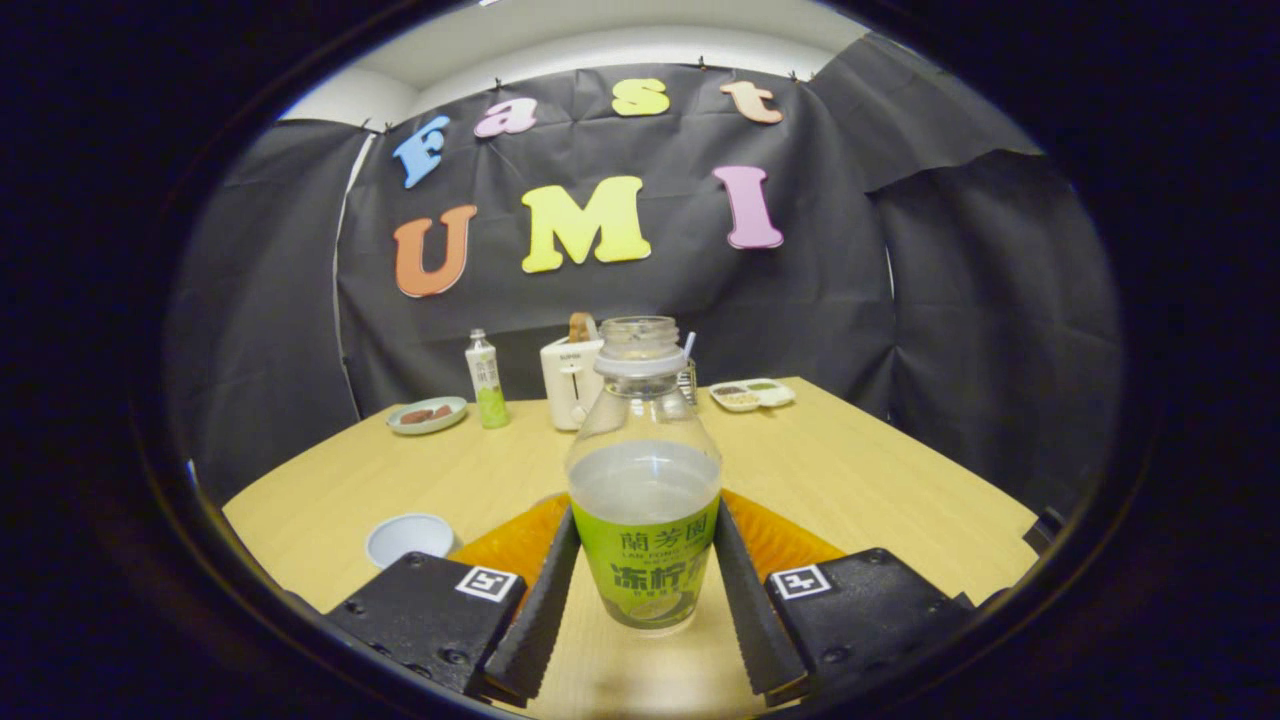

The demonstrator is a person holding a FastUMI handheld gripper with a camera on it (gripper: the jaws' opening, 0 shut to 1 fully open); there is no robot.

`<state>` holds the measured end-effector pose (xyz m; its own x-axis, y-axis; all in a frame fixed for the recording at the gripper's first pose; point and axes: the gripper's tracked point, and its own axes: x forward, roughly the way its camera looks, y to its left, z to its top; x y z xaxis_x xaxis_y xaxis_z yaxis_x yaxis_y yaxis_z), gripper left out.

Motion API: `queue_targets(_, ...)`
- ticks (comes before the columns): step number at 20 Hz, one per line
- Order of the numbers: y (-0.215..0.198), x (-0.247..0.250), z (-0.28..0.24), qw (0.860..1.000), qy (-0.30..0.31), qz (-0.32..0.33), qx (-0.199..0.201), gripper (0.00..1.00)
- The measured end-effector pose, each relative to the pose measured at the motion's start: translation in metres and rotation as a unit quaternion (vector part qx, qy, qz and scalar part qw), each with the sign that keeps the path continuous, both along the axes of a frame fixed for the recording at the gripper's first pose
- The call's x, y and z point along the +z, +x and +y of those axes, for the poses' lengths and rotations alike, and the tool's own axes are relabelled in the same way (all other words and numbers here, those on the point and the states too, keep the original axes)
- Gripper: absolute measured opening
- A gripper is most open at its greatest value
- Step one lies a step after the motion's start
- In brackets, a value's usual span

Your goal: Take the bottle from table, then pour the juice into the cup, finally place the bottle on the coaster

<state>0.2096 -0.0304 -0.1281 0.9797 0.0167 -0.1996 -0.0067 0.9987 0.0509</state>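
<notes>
A clear bottle (pixel 645 500) with a green label and no cap stands upright between my fingers, roughly half full of pale juice. My gripper (pixel 647 560) is shut on the bottle, with both fingertips (pixel 560 570) pressing its label from the sides. An orange coaster (pixel 505 545) lies on the table just beyond the fingers, partly hidden behind the bottle. I cannot tell whether the bottle's base rests on the wood or hangs just above it. A small white cup (pixel 408 538) sits left of the coaster, beside my left finger.
At the far edge of the wooden table (pixel 880 480) stand a second green-labelled bottle (pixel 486 380), a white toaster (pixel 572 382), a plate with brown food (pixel 427 414) and a white divided dish (pixel 752 394). Black cloth closes in the booth.
</notes>
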Motion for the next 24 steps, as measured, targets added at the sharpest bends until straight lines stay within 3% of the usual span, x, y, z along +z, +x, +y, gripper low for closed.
queue_targets(3,-0.013,0.018,-0.011,0.998,-0.03,-0.006,-0.052,0.77)
queue_targets(9,-0.036,0.056,0.008,0.984,-0.164,-0.029,-0.058,0.77)
queue_targets(14,-0.049,0.074,0.023,0.961,-0.265,-0.046,-0.067,0.78)
queue_targets(19,-0.05,0.083,0.021,0.939,-0.324,-0.041,-0.109,0.78)
queue_targets(24,-0.039,0.097,0.009,0.899,-0.41,-0.051,-0.144,0.78)
